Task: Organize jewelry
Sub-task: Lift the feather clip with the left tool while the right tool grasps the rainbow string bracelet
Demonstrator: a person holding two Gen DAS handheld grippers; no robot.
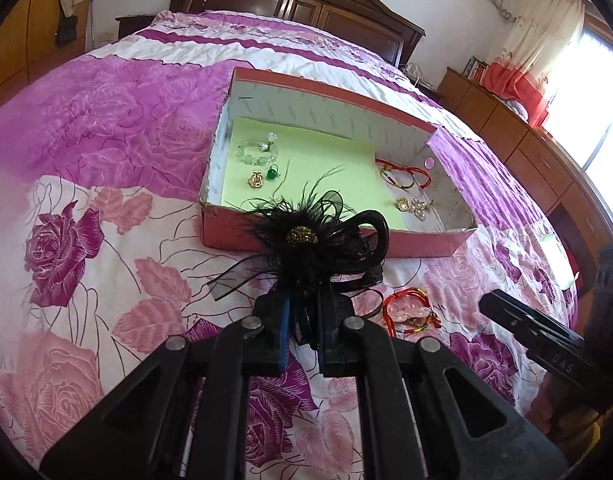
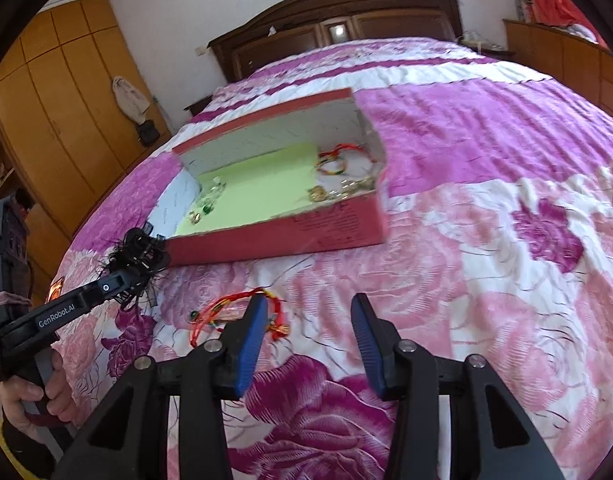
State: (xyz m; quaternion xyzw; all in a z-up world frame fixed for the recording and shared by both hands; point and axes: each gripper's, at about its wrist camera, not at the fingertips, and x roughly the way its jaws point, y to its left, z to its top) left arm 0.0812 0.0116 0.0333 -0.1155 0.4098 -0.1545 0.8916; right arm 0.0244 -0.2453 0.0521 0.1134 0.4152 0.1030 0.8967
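My left gripper (image 1: 304, 306) is shut on a black feather hair clip (image 1: 306, 236) with a gold centre, held just above the quilt in front of the red box (image 1: 326, 88). The box is lined with green paper and holds a pale bead bracelet (image 1: 254, 150), a gold pendant (image 1: 256, 179), red string bracelets (image 1: 404, 174) and gold earrings (image 1: 414, 204). A loose bundle of red string bracelets (image 2: 222, 314) lies on the quilt, partly behind the left finger of my right gripper (image 2: 309, 304). That gripper is open with nothing between its pads. The clip (image 2: 138, 252) also shows in the right wrist view.
Everything lies on a pink and purple floral quilt (image 2: 486, 240) covering a wide bed. A dark wooden headboard (image 1: 306, 4) stands at the far end. Wooden drawers (image 1: 506, 132) and a bright window run along the right, and wardrobes (image 2: 66, 112) along the left.
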